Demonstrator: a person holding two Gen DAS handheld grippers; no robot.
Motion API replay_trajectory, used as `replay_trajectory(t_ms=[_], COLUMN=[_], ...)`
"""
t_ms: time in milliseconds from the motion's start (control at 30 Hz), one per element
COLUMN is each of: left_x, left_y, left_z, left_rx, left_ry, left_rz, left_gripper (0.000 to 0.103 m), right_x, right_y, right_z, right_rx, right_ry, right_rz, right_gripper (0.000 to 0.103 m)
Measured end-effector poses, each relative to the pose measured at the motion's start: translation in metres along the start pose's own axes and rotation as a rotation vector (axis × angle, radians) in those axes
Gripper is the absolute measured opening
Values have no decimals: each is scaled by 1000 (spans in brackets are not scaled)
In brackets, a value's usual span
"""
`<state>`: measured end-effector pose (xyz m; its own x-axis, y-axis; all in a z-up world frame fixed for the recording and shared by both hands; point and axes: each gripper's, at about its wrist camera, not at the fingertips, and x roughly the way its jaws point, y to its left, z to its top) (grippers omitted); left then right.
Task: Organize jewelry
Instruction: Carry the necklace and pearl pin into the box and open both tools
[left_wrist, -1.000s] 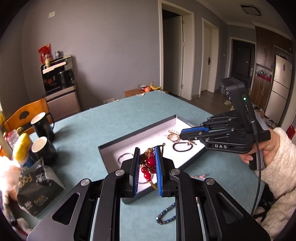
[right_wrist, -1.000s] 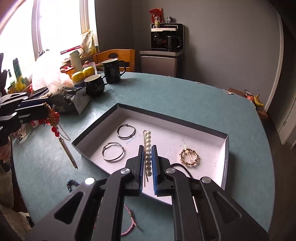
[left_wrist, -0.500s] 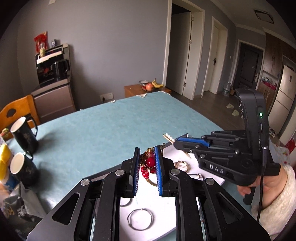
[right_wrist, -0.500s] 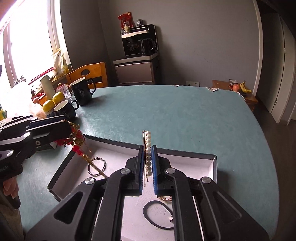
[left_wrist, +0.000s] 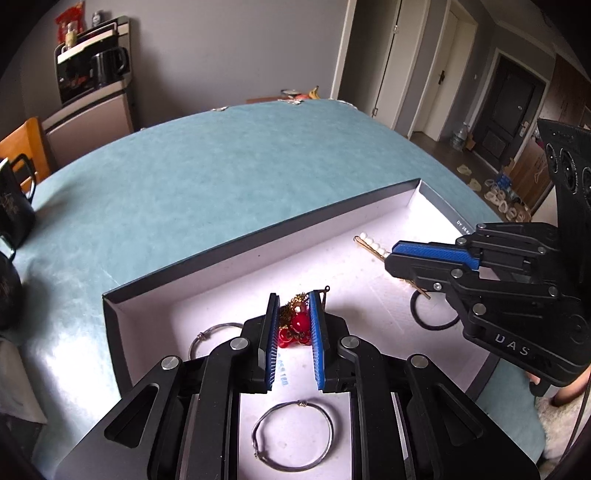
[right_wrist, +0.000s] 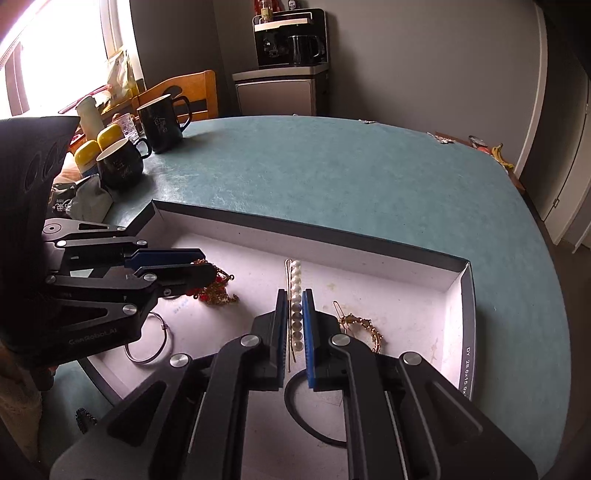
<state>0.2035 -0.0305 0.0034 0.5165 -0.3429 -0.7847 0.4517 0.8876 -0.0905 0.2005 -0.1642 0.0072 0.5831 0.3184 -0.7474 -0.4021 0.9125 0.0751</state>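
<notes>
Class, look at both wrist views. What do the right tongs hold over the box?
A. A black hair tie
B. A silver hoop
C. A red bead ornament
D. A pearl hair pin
D: the right tongs are shut on the pearl hair pin, its row of pearls running out between the blue pads above the box.
</notes>
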Motion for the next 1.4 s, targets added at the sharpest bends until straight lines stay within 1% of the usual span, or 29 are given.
replay_trajectory(t_ms=[67,133,400,633,1100,1300,1400], left_x=[-1,-2,1,5,10,11,11], left_y=[-1,-3,-7,-5,-8,-6,-5], left_z=[0,-1,0,1,0,0,1], left_rx=[4,16,43,36,51,44,36], left_ry=[-1,-4,-9,0,30,41,40], left_rz=[-9,3,56,65,61,52,48], left_gripper=[17,17,17,17,17,21,24], right_x=[3,6,11,15,20,18,17], right_y=[3,4,7,6,6,4,3], right_z=[-2,-4,-9,-10,-9,-10,-10], right_rx=[-19,-29,-41,-38,-30,-21,-15], right_ry=[14,23,51,66,78,73,70], right_rz=[-20,-36,-20,-19,-18,-5,1], right_gripper=[8,8,8,8,8,8,8])
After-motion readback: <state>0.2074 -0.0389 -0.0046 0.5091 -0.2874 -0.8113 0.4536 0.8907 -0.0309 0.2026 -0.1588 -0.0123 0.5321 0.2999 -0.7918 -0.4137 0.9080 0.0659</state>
